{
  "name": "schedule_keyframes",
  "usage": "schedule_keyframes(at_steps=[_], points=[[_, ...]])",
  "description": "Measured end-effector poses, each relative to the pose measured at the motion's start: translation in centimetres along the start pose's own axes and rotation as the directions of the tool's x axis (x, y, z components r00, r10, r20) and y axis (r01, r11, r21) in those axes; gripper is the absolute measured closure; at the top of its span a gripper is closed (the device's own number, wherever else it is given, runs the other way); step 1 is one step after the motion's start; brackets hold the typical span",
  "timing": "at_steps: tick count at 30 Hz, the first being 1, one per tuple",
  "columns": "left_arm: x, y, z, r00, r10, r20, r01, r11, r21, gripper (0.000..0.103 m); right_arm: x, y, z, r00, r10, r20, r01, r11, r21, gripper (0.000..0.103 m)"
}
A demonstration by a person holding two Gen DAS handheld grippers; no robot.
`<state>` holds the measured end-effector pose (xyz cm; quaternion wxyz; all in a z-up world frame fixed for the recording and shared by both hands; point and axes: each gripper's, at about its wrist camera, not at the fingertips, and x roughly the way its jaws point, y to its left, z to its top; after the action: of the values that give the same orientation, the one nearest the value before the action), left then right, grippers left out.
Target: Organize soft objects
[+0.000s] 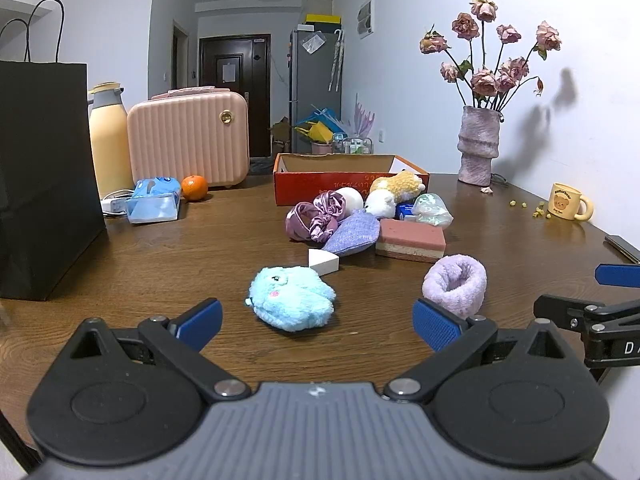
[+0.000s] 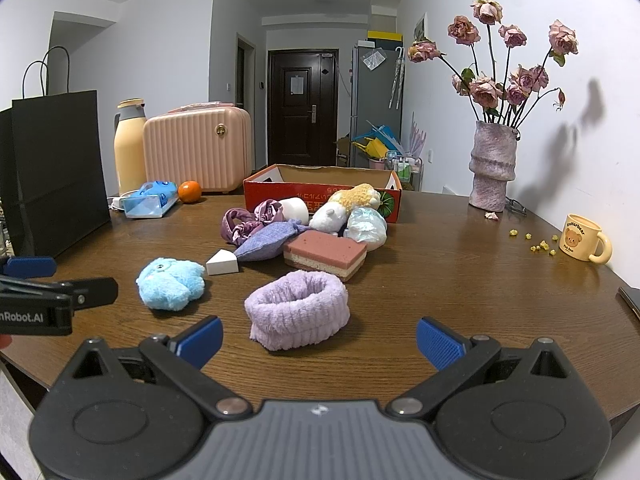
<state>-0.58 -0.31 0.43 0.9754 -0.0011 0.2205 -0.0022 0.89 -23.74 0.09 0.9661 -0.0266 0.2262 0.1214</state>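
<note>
Right gripper (image 2: 318, 342) spread wide, empty, low over table (image 2: 460, 288). Lavender wristband (image 2: 297, 309) just ahead between fingers. Blue plush (image 2: 171, 283) to left; left gripper (image 2: 44, 280) at left edge. Red box (image 2: 320, 192) behind soft pile.

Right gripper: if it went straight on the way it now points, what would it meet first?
Most likely the fluffy lilac towelling wristband, lying on the wooden table just ahead of the open right gripper, slightly left of centre. The pink layered sponge lies beyond it.
</note>
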Motion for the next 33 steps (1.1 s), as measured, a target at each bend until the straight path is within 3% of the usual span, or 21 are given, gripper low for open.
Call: schedule_keyframes(at_steps=[33], points=[[-0.48,-0.52,0.16,1.000,-0.001,0.005,0.001,1.000,0.002,0.000,0.10,0.04,-0.09,1.000,-0.001,0.001,0.001,1.000,-0.001,0.000]])
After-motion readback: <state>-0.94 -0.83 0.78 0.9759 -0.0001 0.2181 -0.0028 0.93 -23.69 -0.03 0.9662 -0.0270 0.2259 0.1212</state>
